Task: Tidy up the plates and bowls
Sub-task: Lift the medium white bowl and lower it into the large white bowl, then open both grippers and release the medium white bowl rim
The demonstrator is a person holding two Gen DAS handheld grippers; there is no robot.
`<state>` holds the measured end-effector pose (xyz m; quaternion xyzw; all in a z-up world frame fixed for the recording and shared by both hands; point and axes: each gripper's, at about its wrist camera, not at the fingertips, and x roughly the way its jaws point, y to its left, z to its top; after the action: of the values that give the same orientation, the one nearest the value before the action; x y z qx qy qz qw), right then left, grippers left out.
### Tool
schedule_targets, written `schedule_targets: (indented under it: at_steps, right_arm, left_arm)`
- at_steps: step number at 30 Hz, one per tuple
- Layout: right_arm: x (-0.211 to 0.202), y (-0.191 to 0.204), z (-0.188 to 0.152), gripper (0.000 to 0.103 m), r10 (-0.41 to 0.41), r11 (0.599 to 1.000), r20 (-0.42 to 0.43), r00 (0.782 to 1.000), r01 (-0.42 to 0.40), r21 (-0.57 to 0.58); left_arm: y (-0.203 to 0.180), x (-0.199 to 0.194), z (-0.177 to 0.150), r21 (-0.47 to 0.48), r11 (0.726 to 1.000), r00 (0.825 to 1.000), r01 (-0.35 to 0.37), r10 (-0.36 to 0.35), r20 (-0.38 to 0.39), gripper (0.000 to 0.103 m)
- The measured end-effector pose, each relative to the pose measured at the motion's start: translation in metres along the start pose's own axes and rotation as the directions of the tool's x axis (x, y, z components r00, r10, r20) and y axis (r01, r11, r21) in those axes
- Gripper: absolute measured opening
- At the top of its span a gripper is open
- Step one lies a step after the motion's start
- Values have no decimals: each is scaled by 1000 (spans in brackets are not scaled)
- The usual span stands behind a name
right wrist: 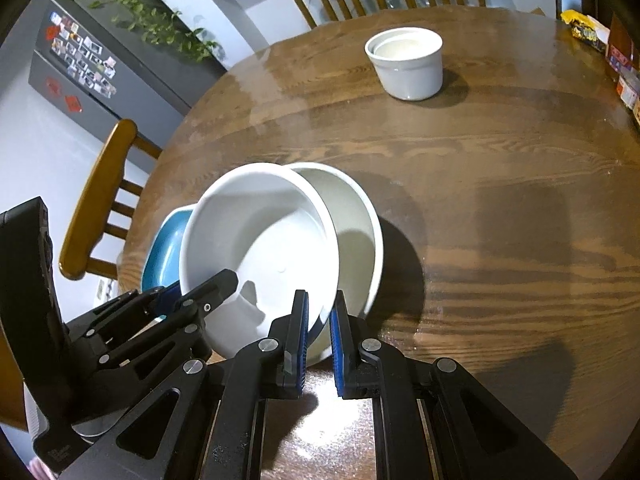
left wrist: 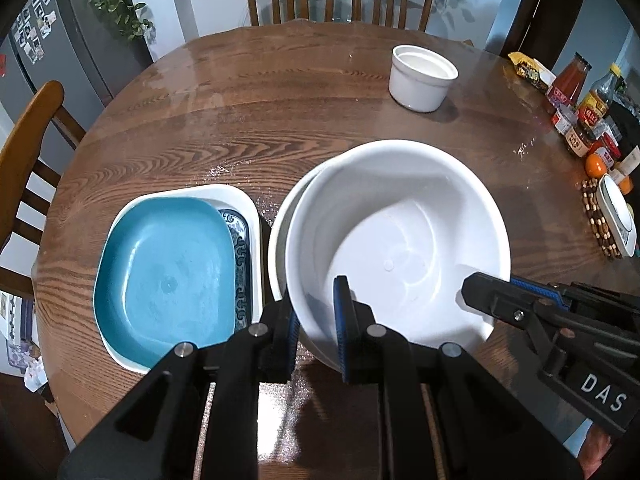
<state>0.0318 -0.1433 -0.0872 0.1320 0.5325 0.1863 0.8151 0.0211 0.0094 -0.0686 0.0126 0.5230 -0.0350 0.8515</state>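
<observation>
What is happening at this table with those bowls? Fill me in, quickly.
A person is sorting dishes with a gripper in each hand. Both the left gripper and the right gripper are clamped on the rim of one big white bowl, which hangs tilted over a second white bowl on the wooden table. Beside them a blue plate is stacked in a white dish. A small white bowl stands apart, farther back.

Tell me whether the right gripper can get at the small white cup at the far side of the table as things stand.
Probably not yet. The right gripper is shut on the rim of the big white bowl, shared with the left gripper. The table toward the small white cup looks bare, so only the bowl ties it up.
</observation>
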Motion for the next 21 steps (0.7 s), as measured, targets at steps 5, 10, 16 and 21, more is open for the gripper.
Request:
schedule_targets:
  at_steps: [5,10,16,21]
  right_arm:
    - [3,2,0,11,-15,1000,-9,1000,15,2]
    - [6,3,1,11,-17,1000,-20,1000,18,4]
    - [6,1,2,11,-27,1000,-14,1000,27,8]
    - [5,3,2,11,-38,999,-9,999,38,1]
  left_arm:
    - [-4,4,0,25,1000,1000,-11,11,-14,15]
    - [-4,8,2,31,999,1000,-16,17,-22,15]
    - [-7,10,3,48,998,999,-29,30,-24,17]
    - [-8,9,3,49,998,999,-35,36,-21,18]
